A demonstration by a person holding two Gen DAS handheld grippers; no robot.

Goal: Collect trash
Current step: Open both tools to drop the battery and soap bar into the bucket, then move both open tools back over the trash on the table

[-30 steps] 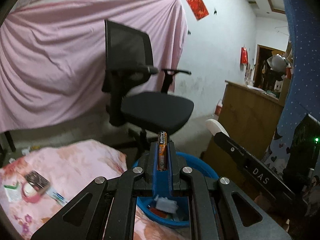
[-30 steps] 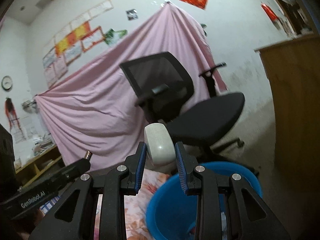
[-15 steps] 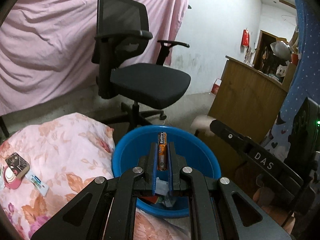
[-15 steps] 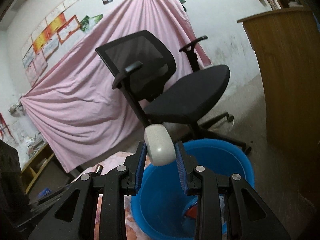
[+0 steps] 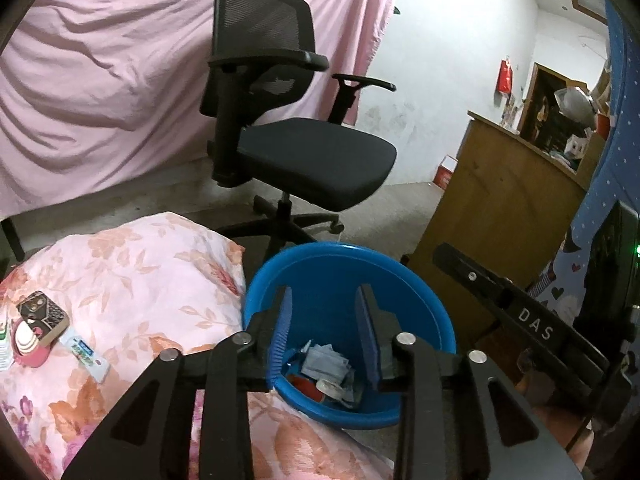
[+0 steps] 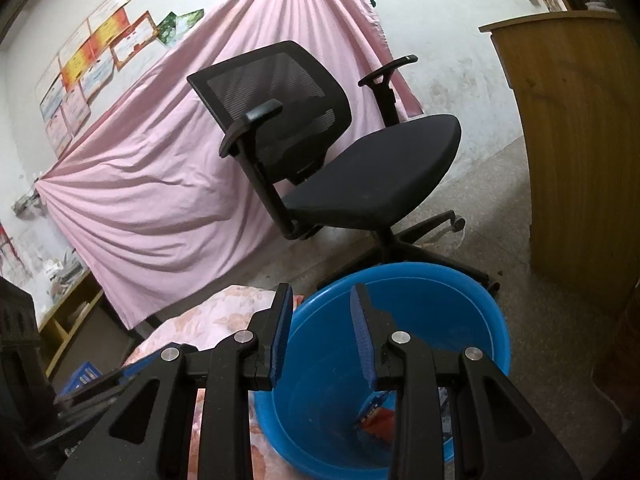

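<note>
1. Left of the left gripper: a floral quilt bearing a patterned phone and a small printed packet, its lettering too small to read.
2. Left gripper: jaws moderately apart, having just been opening, with nothing between the blue pads. Gone from them: the orange cell marked "Battery" that was clamped upright half a second ago.
3. Directly below and ahead of that gripper: the blue basin, with trash on its bottom, namely crumpled paper, a tape roll and something red.
4. Right of the left gripper: the side bar of the other tool, lettered "DAS".
5. Right gripper: jaws parted at a narrow gap and empty. Absent now: the white rounded piece pinched there half a second ago.
6. Under and just ahead of it: the same basin, a red-and-blue wrapper low against its inner wall.
</note>
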